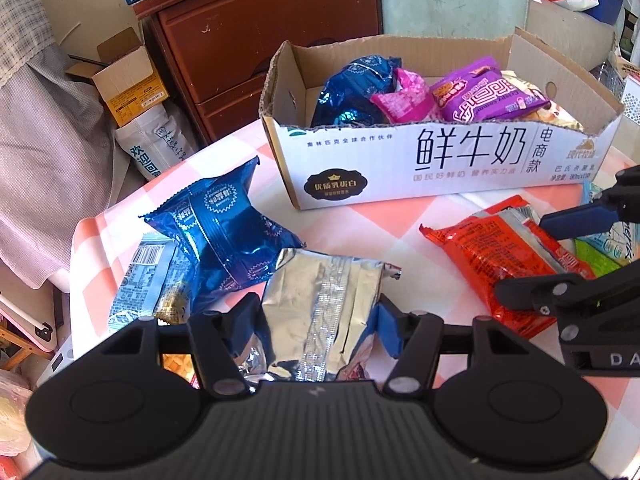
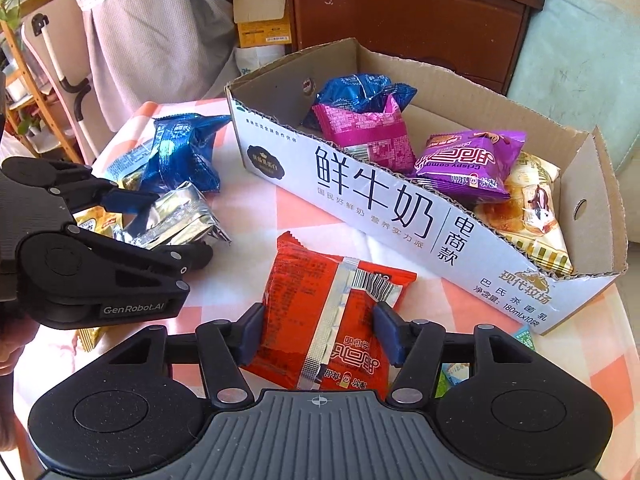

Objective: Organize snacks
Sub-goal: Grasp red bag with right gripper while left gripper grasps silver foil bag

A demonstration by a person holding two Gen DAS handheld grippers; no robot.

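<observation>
Your left gripper [image 1: 318, 322] clamps the silver packet [image 1: 320, 312], seam running away from you. Your right gripper [image 2: 318, 330] straddles the red packet [image 2: 320, 320] flat on the tablecloth [image 2: 256, 236], long axis toward the milk carton box [image 2: 380, 204]; grip uncertain.

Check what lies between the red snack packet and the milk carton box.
Nothing: only bare pink-and-white checked tablecloth separates the red snack packet from the milk carton box, clearest in the right wrist view.

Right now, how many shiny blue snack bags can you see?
2. One blue bag lies on the table left of the cardboard box; the other blue bag is inside the box's left end. More may be hidden.
</observation>
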